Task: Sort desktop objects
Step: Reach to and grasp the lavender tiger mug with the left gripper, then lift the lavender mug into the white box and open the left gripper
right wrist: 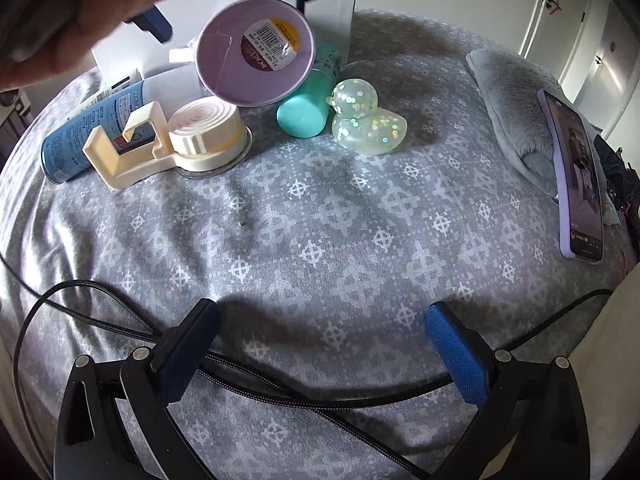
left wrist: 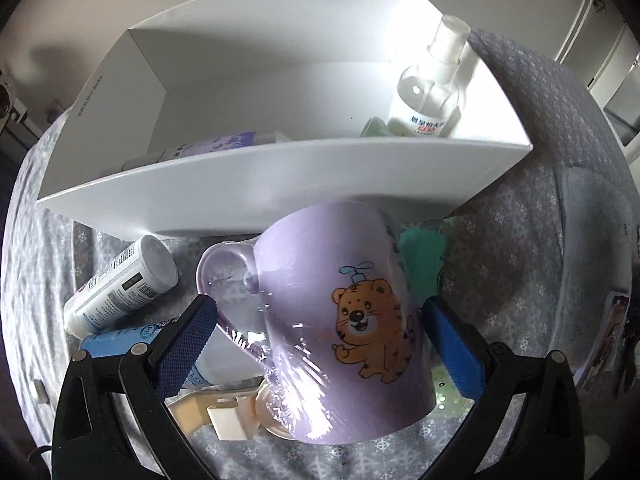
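Left tongs (left wrist: 320, 344) gripping tilted purple mug (left wrist: 344, 320), right tongs (right wrist: 322, 344) spread, empty

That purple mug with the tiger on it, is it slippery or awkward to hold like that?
Probably a bit slippery: the mug is wrapped in shiny, crinkled film. It looks like light plastic, so likely easy to lift. It sits tilted between the left gripper's jaws, so it may twist; the handle sticking out sideways adds uneven weight.
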{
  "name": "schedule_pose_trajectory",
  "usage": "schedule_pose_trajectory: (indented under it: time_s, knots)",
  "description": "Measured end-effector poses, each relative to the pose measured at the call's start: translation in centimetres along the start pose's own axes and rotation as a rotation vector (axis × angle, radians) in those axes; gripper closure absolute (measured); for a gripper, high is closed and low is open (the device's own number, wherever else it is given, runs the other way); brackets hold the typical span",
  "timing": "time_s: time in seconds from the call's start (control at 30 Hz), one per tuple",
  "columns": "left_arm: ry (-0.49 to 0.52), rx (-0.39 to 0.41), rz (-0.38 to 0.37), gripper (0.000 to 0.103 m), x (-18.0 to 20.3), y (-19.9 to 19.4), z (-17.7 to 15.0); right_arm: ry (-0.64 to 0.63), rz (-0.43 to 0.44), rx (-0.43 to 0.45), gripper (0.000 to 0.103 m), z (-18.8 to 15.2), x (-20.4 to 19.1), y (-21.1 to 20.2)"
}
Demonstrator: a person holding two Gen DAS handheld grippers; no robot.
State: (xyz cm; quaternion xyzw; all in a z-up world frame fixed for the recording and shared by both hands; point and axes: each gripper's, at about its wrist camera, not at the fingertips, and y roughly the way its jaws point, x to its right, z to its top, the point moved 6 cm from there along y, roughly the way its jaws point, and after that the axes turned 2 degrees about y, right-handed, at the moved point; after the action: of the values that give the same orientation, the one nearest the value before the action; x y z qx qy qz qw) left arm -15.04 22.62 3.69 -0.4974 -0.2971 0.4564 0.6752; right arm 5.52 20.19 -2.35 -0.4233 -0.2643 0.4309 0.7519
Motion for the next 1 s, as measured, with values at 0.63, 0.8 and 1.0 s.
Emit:
schedule_pose_trajectory:
  time_s: [0.63, 0.8, 1.0]
  knots:
    - [0.113, 0.165, -0.073, 0.026, -2.4, -5.7, -4.9, 0.035, -0.030, 0.113, 0.000, -0.1, 0.0, -0.2]
    - [0.082, 0.218, -0.100, 0.026, -4.4, -8.9, -4.2, 0.035, -0.030, 0.113, 0.000, -0.1, 0.1, -0.2]
    - [0.001, 0.327, -0.146, 0.026, -7.0, -12.9, -1.7, 0.035, -0.030, 0.114, 0.000, -0.1, 0.1, -0.2]
